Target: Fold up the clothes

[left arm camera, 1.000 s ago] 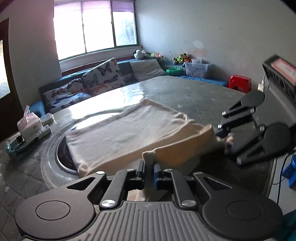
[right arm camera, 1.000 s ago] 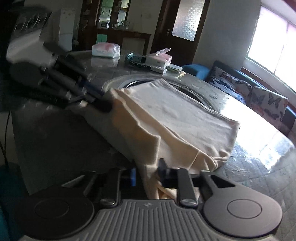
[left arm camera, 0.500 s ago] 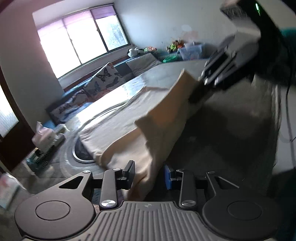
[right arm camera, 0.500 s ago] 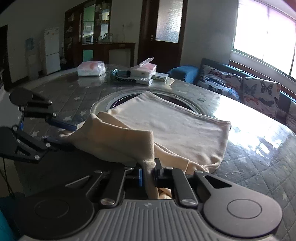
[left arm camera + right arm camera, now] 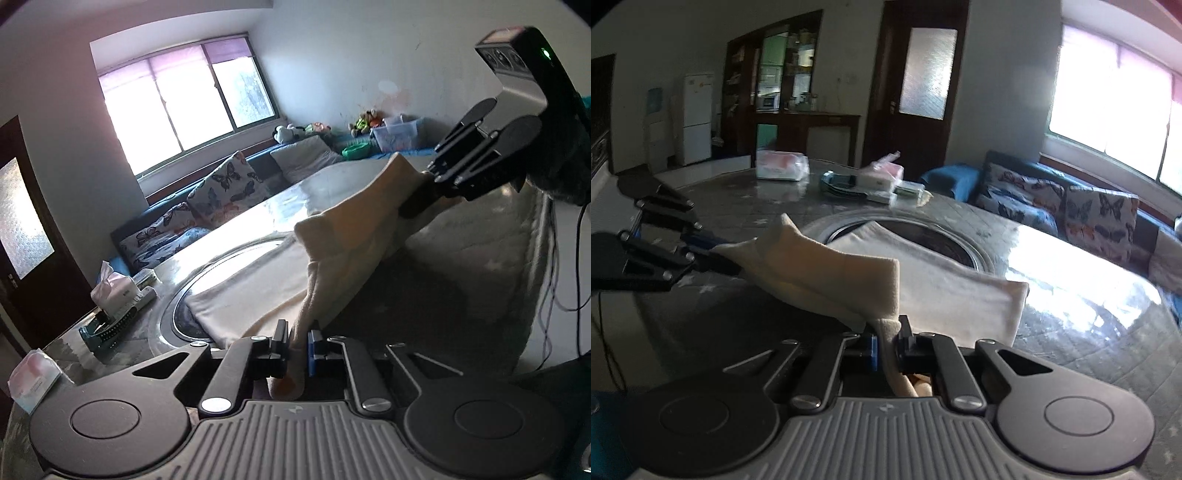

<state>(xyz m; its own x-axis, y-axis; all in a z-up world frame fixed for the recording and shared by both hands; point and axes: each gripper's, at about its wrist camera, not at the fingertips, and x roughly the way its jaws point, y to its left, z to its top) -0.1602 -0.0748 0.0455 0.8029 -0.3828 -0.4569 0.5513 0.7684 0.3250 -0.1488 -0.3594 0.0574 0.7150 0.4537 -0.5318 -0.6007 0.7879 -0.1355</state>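
Left gripper (image 5: 295,338) and right gripper (image 5: 885,341), each clamped on cream cloth (image 5: 343,243), lift its near edge above table (image 5: 1089,325); tissue box (image 5: 114,290) well aside.

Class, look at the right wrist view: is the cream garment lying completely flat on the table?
No: both the right gripper and the left gripper pinch the cream garment's near edge, holding it raised above the table.
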